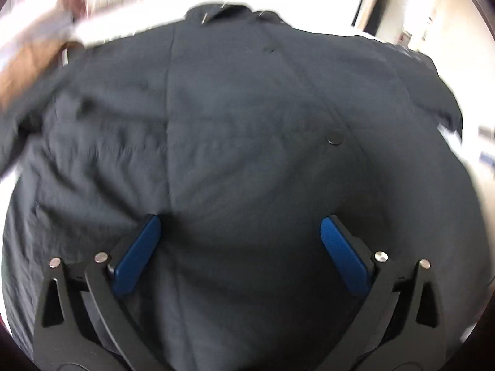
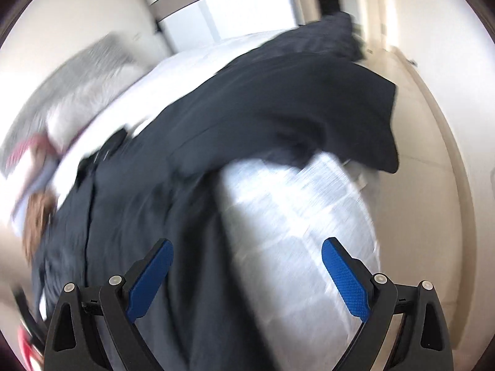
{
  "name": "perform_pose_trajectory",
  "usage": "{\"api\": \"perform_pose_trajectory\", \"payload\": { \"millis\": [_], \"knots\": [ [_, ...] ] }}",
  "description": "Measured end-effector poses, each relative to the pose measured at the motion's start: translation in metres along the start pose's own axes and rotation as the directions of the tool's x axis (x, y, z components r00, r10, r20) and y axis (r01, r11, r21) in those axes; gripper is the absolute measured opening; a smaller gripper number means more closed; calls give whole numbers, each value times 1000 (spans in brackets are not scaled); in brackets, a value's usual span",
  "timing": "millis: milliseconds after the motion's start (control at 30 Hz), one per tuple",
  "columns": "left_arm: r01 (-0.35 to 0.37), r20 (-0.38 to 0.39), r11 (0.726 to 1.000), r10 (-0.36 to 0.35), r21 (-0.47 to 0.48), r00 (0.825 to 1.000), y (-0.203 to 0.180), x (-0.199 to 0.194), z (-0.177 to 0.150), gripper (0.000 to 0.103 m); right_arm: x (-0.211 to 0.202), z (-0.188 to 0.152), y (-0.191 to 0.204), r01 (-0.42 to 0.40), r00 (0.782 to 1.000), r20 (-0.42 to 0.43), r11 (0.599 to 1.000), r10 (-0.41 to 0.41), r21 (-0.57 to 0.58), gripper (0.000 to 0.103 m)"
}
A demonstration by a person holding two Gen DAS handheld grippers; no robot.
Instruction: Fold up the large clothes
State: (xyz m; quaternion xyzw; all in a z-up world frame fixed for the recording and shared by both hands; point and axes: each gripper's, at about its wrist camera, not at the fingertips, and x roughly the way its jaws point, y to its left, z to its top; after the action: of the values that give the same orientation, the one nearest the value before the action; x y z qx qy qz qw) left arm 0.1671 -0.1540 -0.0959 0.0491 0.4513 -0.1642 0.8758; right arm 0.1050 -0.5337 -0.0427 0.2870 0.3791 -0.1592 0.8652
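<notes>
stage: early, no fold visible | dark shirt (image 1: 247, 117) spread across white bed (image 2: 297, 216), fills centre of frame | left gripper (image 1: 241, 232) spread wide, empty, over lower hem | right gripper (image 2: 247, 256) spread, empty, lower centre | left: sleeves, body folds

Matt dark woven cloth shirt (image 1: 235, 117), glossy plastic button (image 1: 335, 138), white quilted cloth bedding (image 2: 297, 210)
</notes>
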Motion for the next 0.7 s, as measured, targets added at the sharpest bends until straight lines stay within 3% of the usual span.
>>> {"api": "perform_pose_trajectory", "payload": {
  "millis": [67, 200, 367, 467, 533, 600, 667, 700],
  "knots": [
    [-23, 0, 999, 23, 25, 1000, -5, 0, 0, 103, 10, 13, -18, 5, 1000, 19, 997, -7, 71, 98],
    [23, 2, 1000, -23, -7, 1000, 2, -1, 4, 103, 30, 35, -62, -32, 997, 80, 962, 10, 271, 98],
    [20, -4, 1000, -20, 9, 1000, 1, -2, 2, 103, 58, 41, -107, -119, 989, 138, 852, 56, 511, 98],
    [35, -17, 999, -35, 16, 999, 2, 1, 7, 103, 74, 41, -122, -164, 983, 162, 792, 83, 588, 97],
    [55, -15, 998, -55, 8, 998, 5, -1, 10, 103, 81, 43, -126, -181, 979, 182, 772, 86, 609, 97],
    [73, -12, 997, -73, -5, 997, 9, -4, 14, 103, 82, 47, -123, -182, 975, 212, 775, 63, 606, 90],
    [68, -6, 998, -68, -15, 998, 13, -7, 17, 103, 79, 52, -119, -183, 969, 244, 780, 41, 598, 63],
    [58, -3, 998, -58, -18, 998, 15, -9, 17, 103, 77, 54, -117, -181, 967, 255, 779, 28, 601, 55]
  ]
}}
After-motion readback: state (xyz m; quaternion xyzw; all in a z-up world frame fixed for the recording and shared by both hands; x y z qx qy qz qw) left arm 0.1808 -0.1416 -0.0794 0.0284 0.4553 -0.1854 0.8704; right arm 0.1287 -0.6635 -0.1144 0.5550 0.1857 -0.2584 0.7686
